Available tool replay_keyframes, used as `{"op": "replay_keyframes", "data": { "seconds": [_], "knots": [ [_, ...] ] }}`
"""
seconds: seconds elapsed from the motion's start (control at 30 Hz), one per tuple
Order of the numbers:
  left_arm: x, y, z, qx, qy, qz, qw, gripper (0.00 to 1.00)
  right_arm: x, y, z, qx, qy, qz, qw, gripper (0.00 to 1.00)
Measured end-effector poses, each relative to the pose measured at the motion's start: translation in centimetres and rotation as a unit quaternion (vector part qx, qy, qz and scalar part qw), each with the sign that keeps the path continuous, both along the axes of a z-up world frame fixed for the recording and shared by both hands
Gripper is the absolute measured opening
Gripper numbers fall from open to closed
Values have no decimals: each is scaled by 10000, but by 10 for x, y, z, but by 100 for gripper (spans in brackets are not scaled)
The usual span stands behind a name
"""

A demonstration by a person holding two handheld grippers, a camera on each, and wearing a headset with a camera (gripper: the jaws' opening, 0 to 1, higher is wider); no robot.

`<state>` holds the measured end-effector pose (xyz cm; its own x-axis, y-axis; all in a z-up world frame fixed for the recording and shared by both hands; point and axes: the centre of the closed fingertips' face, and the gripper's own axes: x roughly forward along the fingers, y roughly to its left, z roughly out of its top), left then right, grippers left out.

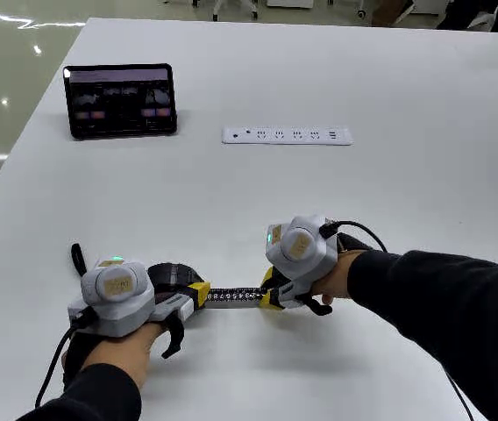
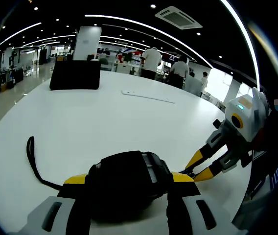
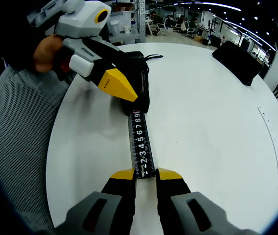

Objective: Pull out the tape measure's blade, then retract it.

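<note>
My left claw [image 2: 129,177] clamps the round black tape-measure case [image 1: 170,274]; my right claw [image 3: 145,174] pinches its part-drawn black blade [image 3: 140,142]; retraction pending

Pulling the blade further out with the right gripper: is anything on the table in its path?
Nothing visible stands in the way. The right gripper holds the black numbered blade by its tip; the white power strip and black tablet lie farther back on the white table, off that line.

The person wears long black sleeves [image 1: 442,298]. The left gripper [image 1: 179,285] and right gripper [image 1: 266,291] share rounded pale-grey housings [image 1: 317,260] (each with a tan square sticker [image 1: 299,245] and small green light [image 1: 269,235]), black yellow-tipped jaws, and trailing black cables [image 1: 359,226]
</note>
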<state>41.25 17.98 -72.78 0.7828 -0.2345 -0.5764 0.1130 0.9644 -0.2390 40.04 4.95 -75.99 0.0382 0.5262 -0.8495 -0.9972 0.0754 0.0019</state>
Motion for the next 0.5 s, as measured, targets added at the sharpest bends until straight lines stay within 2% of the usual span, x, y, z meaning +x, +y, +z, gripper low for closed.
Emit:
{"op": "replay_keyframes", "data": {
  "seconds": [0.5],
  "knots": [
    [0,0,0,-10,1,6,10000,58,0,11,0,81,19,54,10000,11]
  ]
}}
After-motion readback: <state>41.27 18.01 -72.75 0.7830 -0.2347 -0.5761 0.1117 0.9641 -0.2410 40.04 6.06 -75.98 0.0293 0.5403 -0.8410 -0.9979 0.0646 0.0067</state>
